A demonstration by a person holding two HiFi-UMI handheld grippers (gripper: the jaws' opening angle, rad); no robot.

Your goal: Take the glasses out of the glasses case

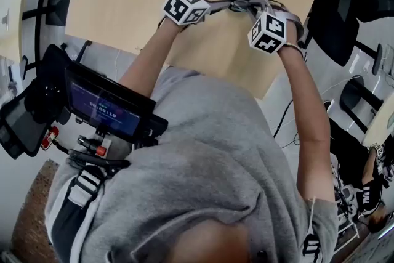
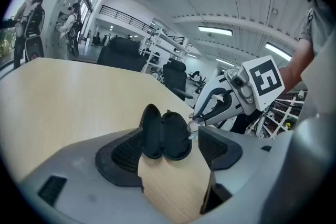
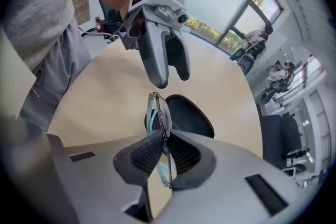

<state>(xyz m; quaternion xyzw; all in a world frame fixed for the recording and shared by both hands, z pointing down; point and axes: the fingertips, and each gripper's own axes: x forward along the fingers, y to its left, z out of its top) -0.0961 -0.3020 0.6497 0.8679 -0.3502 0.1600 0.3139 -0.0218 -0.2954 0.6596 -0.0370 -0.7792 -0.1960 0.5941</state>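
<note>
One pair of glasses [image 3: 159,113], thin-rimmed with pale blue arms, is hanging edge-on just above the case, out of it. The right hand-held gripper [image 3: 164,140] is pinching it across the lens and rim. Judged light, rigid and fragile, with slippery lenses; the frame is looking like the safer hold. One black glasses case [image 2: 165,134] is lying open toward the worktop's [image 2: 68,97] right edge. The left hand-held gripper [image 2: 170,147] is hovering beside it, jaws spread, gripping nothing.
</note>
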